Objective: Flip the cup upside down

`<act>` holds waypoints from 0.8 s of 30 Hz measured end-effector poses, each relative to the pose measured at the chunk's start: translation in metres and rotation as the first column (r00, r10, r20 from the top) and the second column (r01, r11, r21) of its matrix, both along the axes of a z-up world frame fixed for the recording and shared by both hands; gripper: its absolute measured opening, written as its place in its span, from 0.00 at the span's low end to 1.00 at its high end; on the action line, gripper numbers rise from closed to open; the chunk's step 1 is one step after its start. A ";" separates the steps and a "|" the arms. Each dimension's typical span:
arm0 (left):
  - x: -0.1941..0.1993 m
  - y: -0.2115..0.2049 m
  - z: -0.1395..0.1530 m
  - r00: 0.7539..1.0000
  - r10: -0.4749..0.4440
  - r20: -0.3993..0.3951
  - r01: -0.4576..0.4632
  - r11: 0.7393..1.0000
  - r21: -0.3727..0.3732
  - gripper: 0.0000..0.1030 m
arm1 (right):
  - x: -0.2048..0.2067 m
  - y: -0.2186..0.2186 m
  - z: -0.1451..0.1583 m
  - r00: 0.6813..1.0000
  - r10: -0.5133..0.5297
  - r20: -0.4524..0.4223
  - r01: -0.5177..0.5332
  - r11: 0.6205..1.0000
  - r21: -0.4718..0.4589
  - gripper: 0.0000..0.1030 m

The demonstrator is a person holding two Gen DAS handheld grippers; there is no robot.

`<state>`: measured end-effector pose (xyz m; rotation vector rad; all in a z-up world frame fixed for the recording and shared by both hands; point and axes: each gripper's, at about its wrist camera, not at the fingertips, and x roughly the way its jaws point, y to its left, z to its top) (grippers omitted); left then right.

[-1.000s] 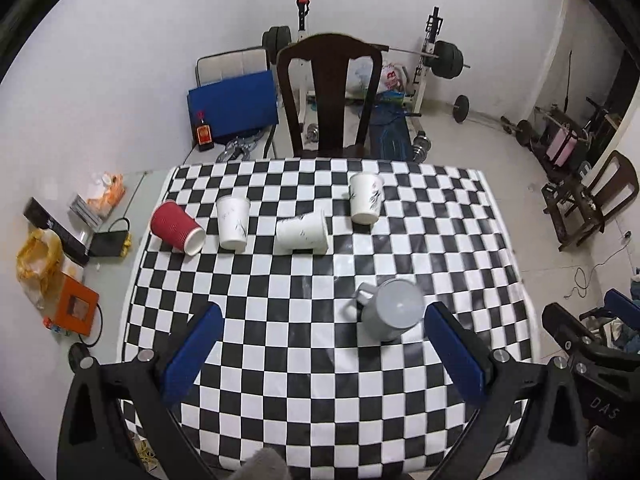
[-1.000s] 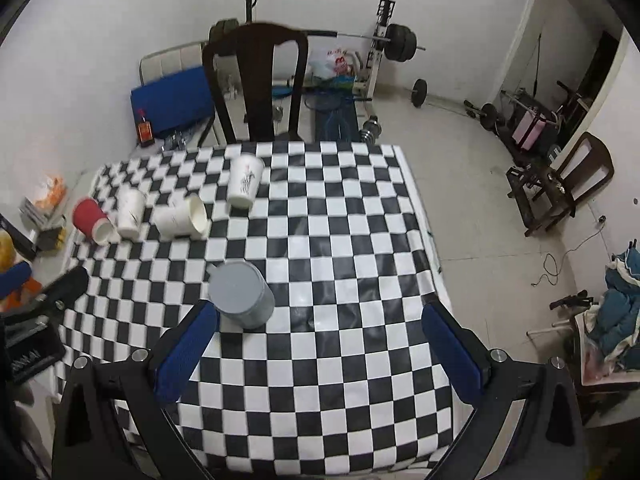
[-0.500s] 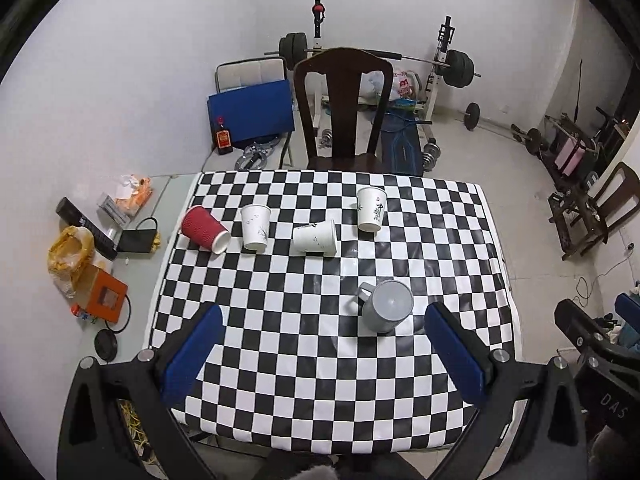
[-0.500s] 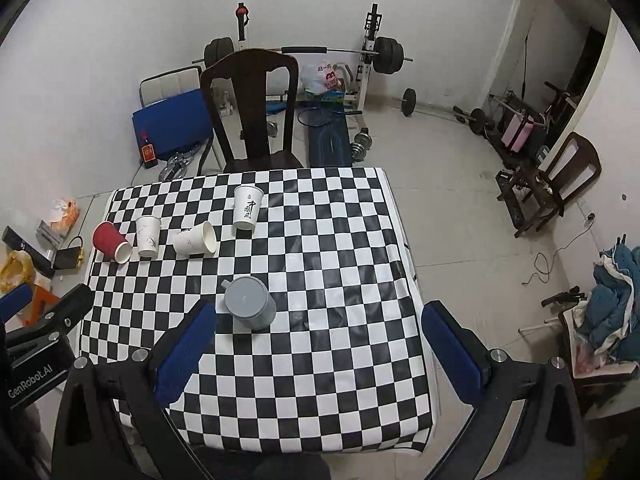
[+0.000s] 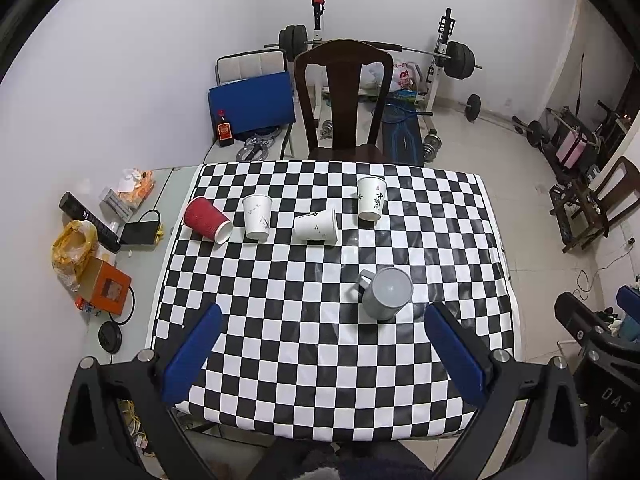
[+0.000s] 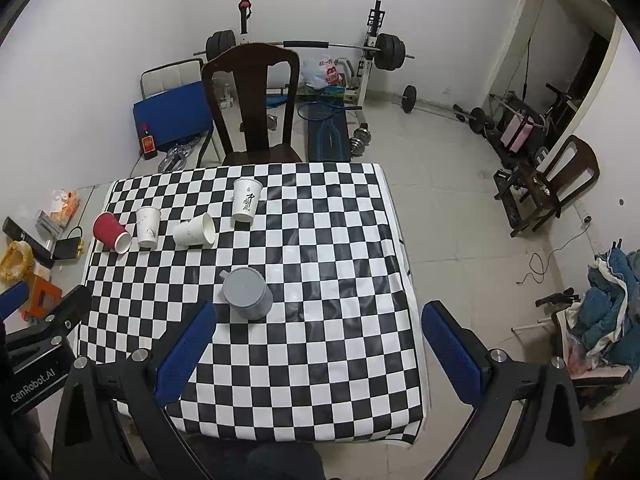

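A grey mug (image 5: 386, 293) with a handle stands upside down, flat base up, on the checkered table (image 5: 304, 360); it also shows in the right wrist view (image 6: 247, 293). My left gripper (image 5: 326, 356) is open and empty, held high above the table's near edge. My right gripper (image 6: 318, 350) is open and empty, also high above the near edge, with the mug just beyond its left finger. Neither gripper touches anything.
At the table's far side are a red cup (image 5: 207, 219) on its side, a white cup (image 5: 257, 222) upright, a white cup (image 5: 316, 227) on its side and a white cup (image 5: 371, 199) upright. A dark chair (image 5: 344, 96) stands behind the table. Clutter lies on the floor at left.
Both grippers have pulled back and up from the table, so the table and cups look smaller. The grey mug stays upside down in place.
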<state>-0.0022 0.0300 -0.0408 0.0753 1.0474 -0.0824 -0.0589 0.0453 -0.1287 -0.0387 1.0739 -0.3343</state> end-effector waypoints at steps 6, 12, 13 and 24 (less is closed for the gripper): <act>0.000 -0.001 0.000 1.000 0.004 0.000 -0.004 1.000 0.003 1.00 | 0.004 -0.001 -0.005 1.000 0.008 -0.014 -0.008 1.000 0.001 1.00; 0.001 -0.003 0.000 1.000 0.007 -0.004 -0.007 1.000 -0.001 1.00 | 0.003 0.000 -0.009 1.000 0.008 -0.019 -0.008 1.000 0.000 1.00; 0.001 -0.004 0.000 1.000 0.008 -0.005 -0.008 1.000 0.000 1.00 | 0.004 0.000 -0.010 1.000 0.008 -0.018 -0.008 1.000 -0.001 1.00; -0.006 0.001 -0.002 1.000 0.004 -0.006 -0.004 1.000 0.010 1.00 | -0.001 0.000 -0.011 1.000 0.009 -0.023 -0.009 1.000 0.001 1.00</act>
